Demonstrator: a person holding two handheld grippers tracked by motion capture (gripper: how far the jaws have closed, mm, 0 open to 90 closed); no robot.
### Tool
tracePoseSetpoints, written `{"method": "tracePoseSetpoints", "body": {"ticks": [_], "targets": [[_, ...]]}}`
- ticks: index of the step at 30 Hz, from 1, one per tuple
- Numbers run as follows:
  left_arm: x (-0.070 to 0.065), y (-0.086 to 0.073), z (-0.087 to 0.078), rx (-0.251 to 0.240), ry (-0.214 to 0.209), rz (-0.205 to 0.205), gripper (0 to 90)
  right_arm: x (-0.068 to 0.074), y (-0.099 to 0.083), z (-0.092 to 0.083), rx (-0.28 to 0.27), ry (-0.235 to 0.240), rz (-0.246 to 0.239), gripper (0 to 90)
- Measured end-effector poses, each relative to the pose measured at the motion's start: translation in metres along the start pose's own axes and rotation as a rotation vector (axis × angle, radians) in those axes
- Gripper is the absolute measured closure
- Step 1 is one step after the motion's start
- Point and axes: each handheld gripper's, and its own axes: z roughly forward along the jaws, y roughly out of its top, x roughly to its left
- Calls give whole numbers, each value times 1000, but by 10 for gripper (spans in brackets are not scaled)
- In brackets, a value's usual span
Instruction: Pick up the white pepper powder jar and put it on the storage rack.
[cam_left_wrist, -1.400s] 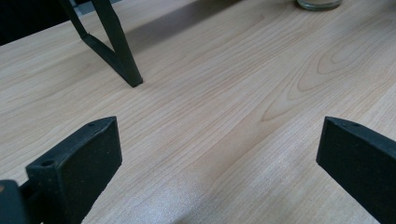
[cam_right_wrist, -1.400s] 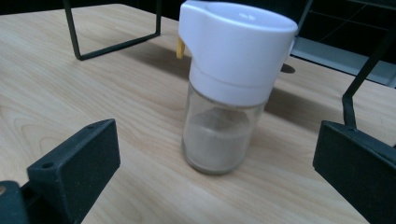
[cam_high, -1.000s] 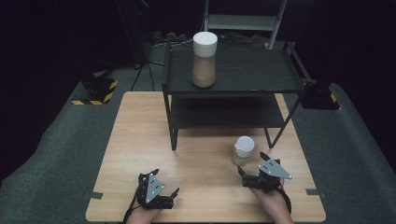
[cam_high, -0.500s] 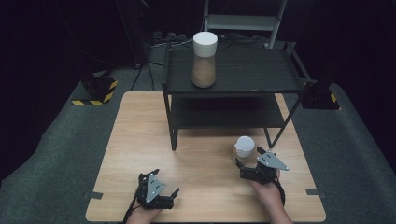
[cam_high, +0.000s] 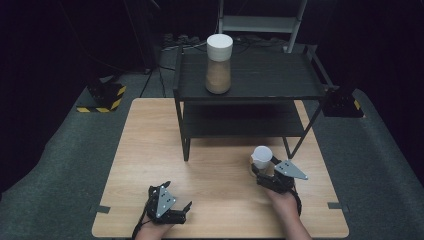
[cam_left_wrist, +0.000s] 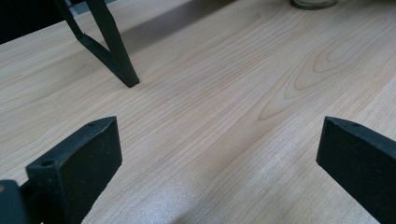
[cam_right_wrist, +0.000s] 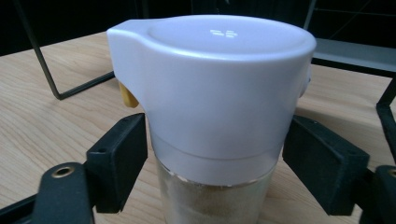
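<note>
Wooden table edge near left gripper

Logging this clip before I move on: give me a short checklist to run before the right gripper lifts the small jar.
1. Small jar sits between the jaws of the right gripper, which have just been closing: ok.
2. Pads pressing on the jar: cannot tell; the left pad looks against it, a slight gap shows at the right one.
3. Jar upright on the table, white lid on: ok.
4. Shelf leg stands close behind the jar: not ok for a careless swing.
5. Left gripper open, resting apart from the jar: ok.
6. Tall jar on the shelf top, out of the way: ok.
</note>
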Motion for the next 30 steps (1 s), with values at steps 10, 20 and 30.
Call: {"method": "tracePoseSetpoints", "body": {"ticks": [10,20,30], "targets": [[0,0,0,-2,-1,-4,4,-4,-9,4,-30,17,23,286],[2,-1,0,-4,-4,-10,4,-3,-8,-2,-56,2,10,295],[2,-1,0,-3,-6,-7,4,-3,10,-25,-101,-1,-12,296]]}}
